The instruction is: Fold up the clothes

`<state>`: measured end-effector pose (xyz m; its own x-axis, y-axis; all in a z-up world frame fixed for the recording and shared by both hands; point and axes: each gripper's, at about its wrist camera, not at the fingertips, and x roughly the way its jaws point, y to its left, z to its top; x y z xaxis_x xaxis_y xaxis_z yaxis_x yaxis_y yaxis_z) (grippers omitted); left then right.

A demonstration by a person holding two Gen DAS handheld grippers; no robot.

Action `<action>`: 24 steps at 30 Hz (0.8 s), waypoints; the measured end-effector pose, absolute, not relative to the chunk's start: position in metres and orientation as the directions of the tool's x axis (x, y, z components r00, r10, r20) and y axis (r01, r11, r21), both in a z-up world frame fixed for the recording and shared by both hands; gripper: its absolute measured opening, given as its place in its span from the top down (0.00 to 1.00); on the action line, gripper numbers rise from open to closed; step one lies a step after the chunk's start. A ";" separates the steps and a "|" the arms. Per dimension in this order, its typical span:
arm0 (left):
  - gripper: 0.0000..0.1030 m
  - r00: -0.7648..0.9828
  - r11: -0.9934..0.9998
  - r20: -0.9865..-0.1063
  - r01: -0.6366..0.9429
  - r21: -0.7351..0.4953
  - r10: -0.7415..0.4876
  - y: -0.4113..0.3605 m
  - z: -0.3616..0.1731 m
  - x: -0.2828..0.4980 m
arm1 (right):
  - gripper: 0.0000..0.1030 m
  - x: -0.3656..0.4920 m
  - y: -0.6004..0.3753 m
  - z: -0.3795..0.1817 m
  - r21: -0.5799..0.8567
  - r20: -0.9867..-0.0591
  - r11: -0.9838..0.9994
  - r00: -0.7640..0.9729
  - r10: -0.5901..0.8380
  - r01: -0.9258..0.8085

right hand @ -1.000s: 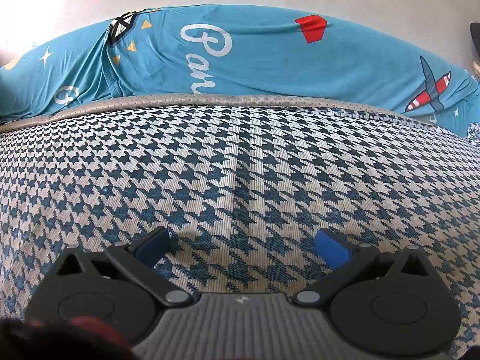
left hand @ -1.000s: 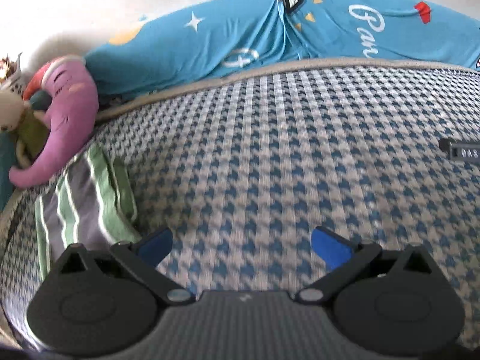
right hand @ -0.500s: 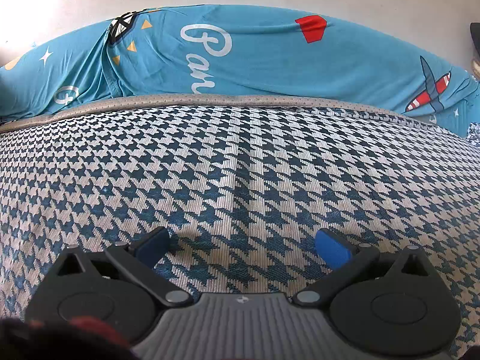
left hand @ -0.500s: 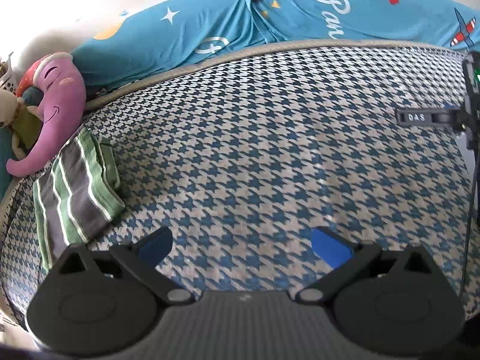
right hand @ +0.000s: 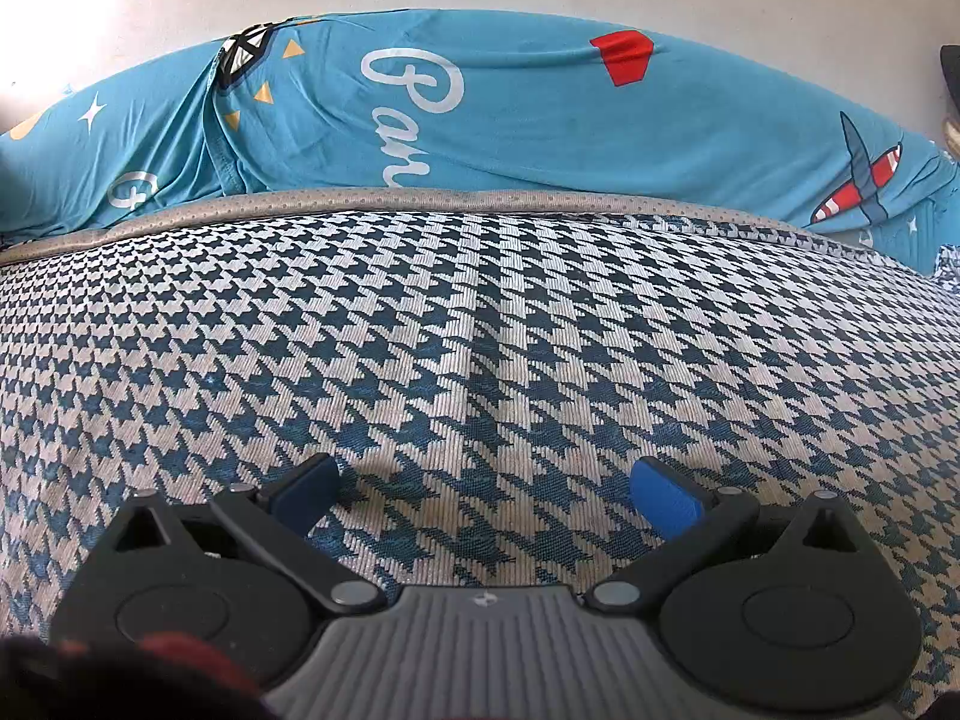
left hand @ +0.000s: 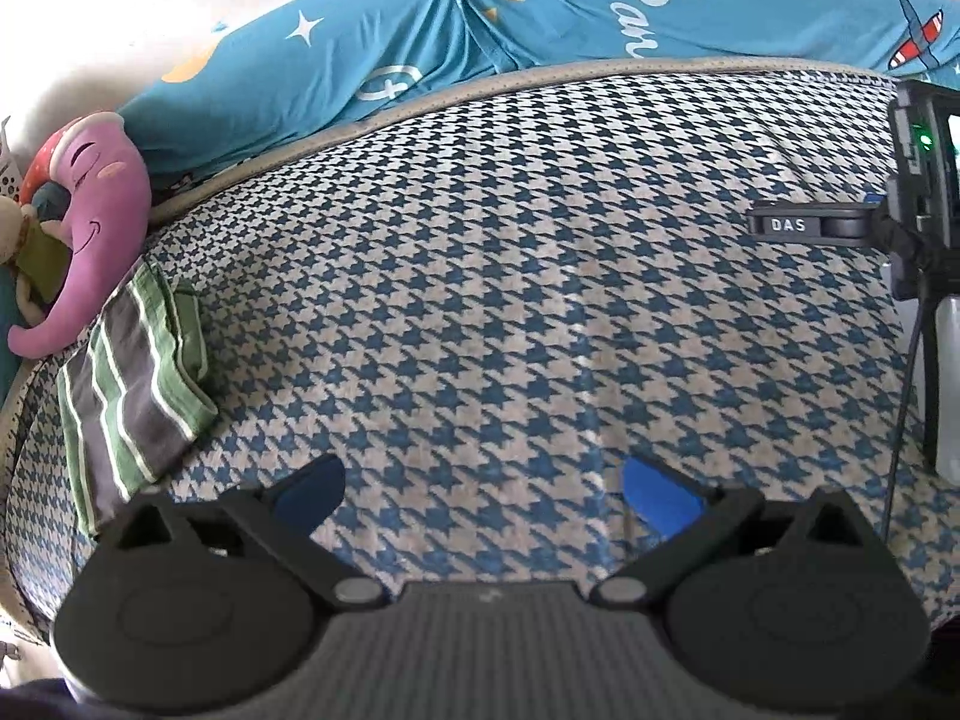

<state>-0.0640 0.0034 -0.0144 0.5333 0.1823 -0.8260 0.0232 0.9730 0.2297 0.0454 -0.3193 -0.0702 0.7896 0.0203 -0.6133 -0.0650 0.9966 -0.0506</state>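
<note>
A folded green, grey and white striped garment [left hand: 135, 384] lies at the left edge of the houndstooth bed surface [left hand: 510, 300]. My left gripper [left hand: 483, 489] hovers open above the bed, to the right of the garment, with nothing between its blue fingertips. The right gripper's body [left hand: 924, 192] shows at the right edge of the left wrist view. In the right wrist view my right gripper [right hand: 486, 495] is open and empty, low over the houndstooth cover [right hand: 480, 330]. No garment appears in that view.
A blue printed sheet [left hand: 540, 12] covers a long bolster along the bed's far edge, also in the right wrist view as a blue printed sheet [right hand: 480, 114]. A purple plush toy [left hand: 90, 222] and another soft toy [left hand: 18, 228] sit at the far left, beside the garment.
The left gripper has drawn back and up from the bed, so the striped garment looks smaller and the right gripper's body has come into view. The right gripper has not moved.
</note>
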 end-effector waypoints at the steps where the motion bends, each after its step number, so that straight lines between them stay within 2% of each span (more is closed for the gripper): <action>1: 0.00 0.529 0.973 -0.829 0.024 0.228 0.182 0.001 -0.013 -0.064 | 0.00 0.045 -0.319 -0.070 -0.051 -0.613 0.997 0.790 0.020 -0.065; 13: 0.00 0.521 0.977 -0.839 0.045 0.210 0.157 0.005 -0.015 -0.058 | 0.00 0.045 -0.319 -0.070 -0.051 -0.613 0.997 0.790 0.020 -0.065; 24: 0.00 0.554 0.961 -0.821 0.124 0.249 0.141 0.040 -0.023 -0.038 | 0.00 0.045 -0.319 -0.070 -0.051 -0.613 0.997 0.790 0.020 -0.065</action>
<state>-0.0381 0.0396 -0.0227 0.5539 0.1410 -0.8205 0.1237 0.9607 0.2485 0.0455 -0.3194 -0.0701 0.7896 0.0205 -0.6133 -0.0651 0.9966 -0.0505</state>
